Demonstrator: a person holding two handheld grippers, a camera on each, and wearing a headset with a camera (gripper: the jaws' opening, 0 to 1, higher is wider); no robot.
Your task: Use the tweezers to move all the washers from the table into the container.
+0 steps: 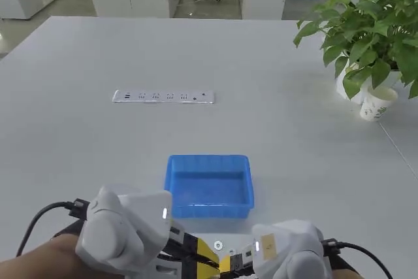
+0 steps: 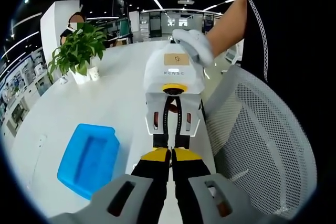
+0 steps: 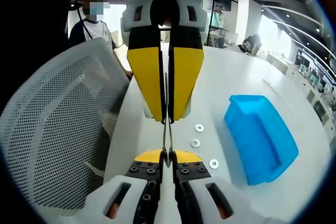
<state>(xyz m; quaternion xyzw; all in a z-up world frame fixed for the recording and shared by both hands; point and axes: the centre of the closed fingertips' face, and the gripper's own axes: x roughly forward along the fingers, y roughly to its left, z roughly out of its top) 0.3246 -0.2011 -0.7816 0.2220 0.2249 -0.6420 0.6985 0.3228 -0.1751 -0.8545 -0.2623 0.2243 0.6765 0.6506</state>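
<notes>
My two grippers meet tip to tip low over the table's near edge. Thin metal tweezers (image 3: 166, 129) run from my right gripper (image 3: 167, 157) up into the yellow jaws of my left gripper (image 3: 166, 118), and both are shut on them. In the head view the left gripper (image 1: 208, 257) and right gripper (image 1: 234, 261) touch just in front of the blue container (image 1: 209, 184). One washer (image 1: 217, 246) lies between the jaws and the container. The right gripper view has three washers (image 3: 195, 143) on the table beside the container (image 3: 260, 137).
A white power strip (image 1: 163, 97) lies further back on the table. A potted plant (image 1: 369, 31) and a paper cup (image 1: 377, 104) stand at the far right. A grey mesh chair (image 2: 262, 145) sits just off the table's near edge.
</notes>
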